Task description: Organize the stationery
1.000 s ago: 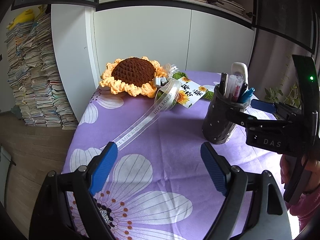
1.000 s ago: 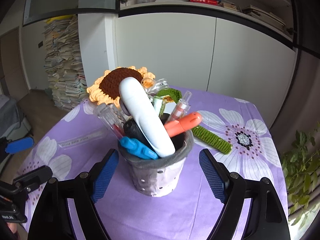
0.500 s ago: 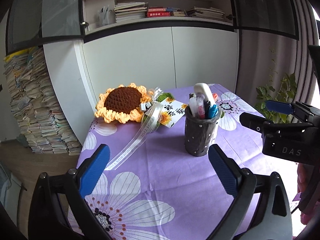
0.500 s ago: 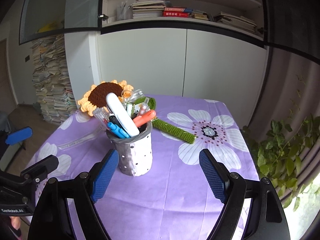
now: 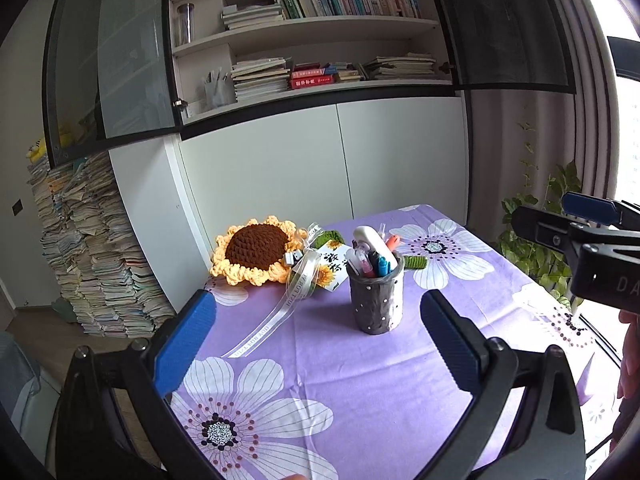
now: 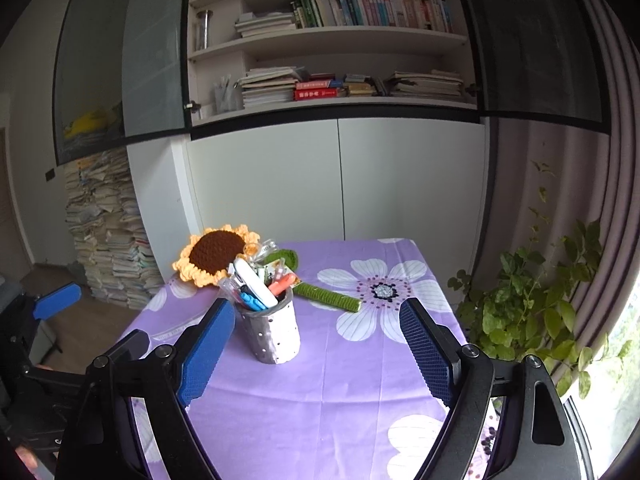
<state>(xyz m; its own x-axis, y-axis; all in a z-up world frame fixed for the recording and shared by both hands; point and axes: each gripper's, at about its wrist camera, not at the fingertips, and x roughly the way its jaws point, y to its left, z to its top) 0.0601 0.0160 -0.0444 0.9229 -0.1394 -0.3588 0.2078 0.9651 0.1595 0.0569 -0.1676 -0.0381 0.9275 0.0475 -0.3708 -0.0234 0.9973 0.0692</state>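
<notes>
A grey dotted pen holder (image 5: 376,304) stands upright on the purple flowered tablecloth (image 5: 320,380). It holds several pens, an orange marker and a white oblong item (image 5: 374,246). It also shows in the right wrist view (image 6: 274,330). My left gripper (image 5: 316,340) is open and empty, held back from the holder near the table's front. My right gripper (image 6: 316,344) is open and empty, also well back from the holder. The right gripper shows at the right edge of the left wrist view (image 5: 592,240).
A crocheted sunflower (image 5: 256,250) with a ribbon and card lies behind the holder; its green stem (image 6: 328,296) stretches right. White cabinets and bookshelves (image 5: 320,60) stand behind the table. Stacks of books (image 5: 92,264) fill the left floor. A potted plant (image 6: 532,304) stands at the right.
Both grippers have pulled back and up from the pen holder, which now looks smaller and farther away. Both stay open and empty. The holder has not moved.
</notes>
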